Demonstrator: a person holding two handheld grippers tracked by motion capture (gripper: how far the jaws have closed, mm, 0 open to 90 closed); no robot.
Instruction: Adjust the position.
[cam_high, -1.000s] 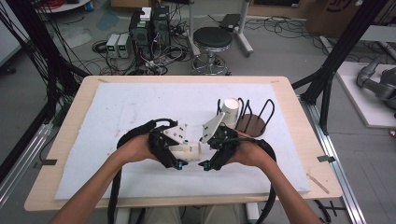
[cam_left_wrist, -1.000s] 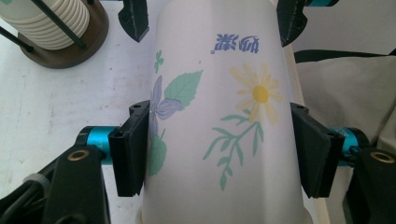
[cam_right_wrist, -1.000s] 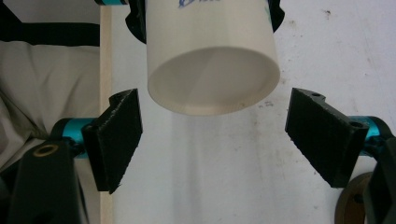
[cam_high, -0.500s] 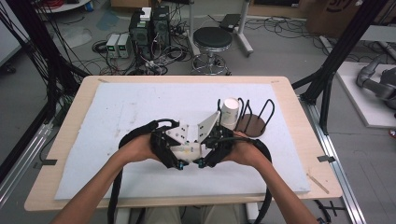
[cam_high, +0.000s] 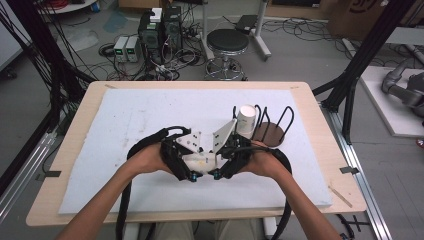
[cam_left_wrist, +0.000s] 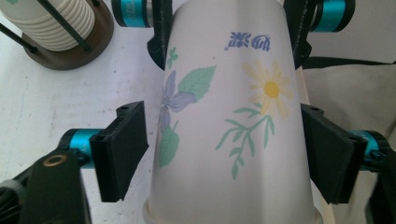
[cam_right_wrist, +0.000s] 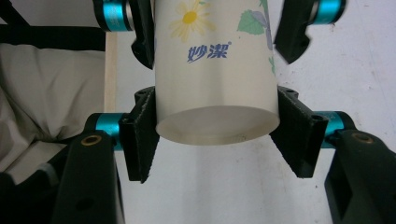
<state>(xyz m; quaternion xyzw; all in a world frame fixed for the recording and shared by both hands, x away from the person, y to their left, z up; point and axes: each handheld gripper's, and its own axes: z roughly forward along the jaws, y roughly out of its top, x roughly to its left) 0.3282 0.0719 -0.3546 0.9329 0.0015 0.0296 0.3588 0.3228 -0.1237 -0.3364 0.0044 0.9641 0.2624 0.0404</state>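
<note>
**Holding one flowered paper cup between two grippers**

Meeting near the front middle of the white foam-covered table, the left gripper and the right gripper face each other with a white paper cup printed with flowers and leaves lying sideways between them.

In the left gripper view, the cup fills the space between the black jaws, its rolled rim at the bottom of the picture. The right-hand jaw touches the cup wall; the left-hand jaw stands slightly off it, so the left gripper sits at about cup width without clearly squeezing.

In the right gripper view, the cup's flat base points toward the camera, and the right gripper has both jaws pressed against the cup's sides near that base, clamping it.

Behind the grippers stands a round dark wooden stand with black wire hoops, holding a stack of white paper cups. The person's bare forearms reach in from the table's near edge.
</note>
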